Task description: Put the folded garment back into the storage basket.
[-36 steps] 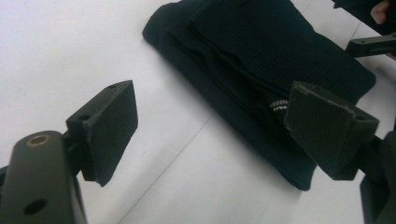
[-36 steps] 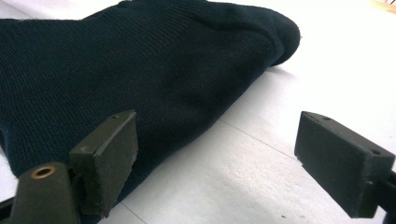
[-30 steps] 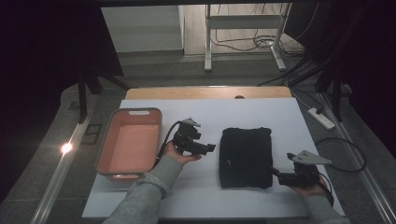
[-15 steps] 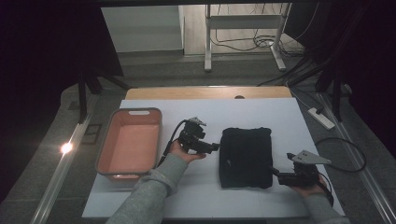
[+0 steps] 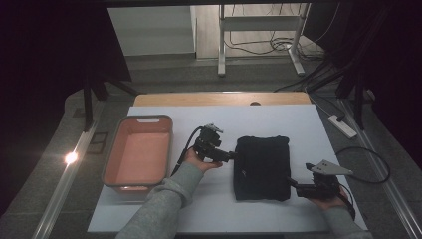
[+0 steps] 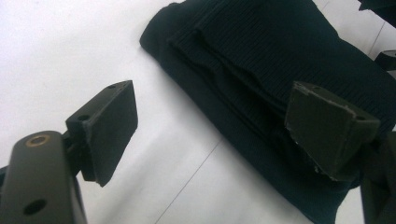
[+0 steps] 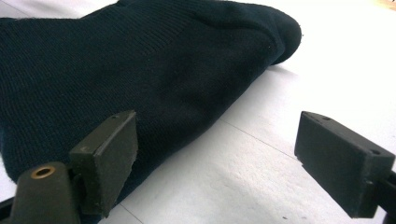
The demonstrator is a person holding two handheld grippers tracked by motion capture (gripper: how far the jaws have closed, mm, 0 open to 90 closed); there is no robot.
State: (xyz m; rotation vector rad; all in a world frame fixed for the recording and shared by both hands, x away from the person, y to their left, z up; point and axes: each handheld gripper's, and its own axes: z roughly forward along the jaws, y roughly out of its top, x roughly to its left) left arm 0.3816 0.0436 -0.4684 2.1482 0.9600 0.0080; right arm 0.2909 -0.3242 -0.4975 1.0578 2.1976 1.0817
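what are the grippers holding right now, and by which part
Nothing is held. The left gripper stands open at the left edge of the folded black garment; the right gripper stands open at its lower right corner, pads not pressing it.

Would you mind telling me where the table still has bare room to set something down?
The white table is bare along its far strip, behind the pink bin and the folded black garment, and along the near edge. It is crowded beside the garment, where the left gripper and right gripper sit at its sides.
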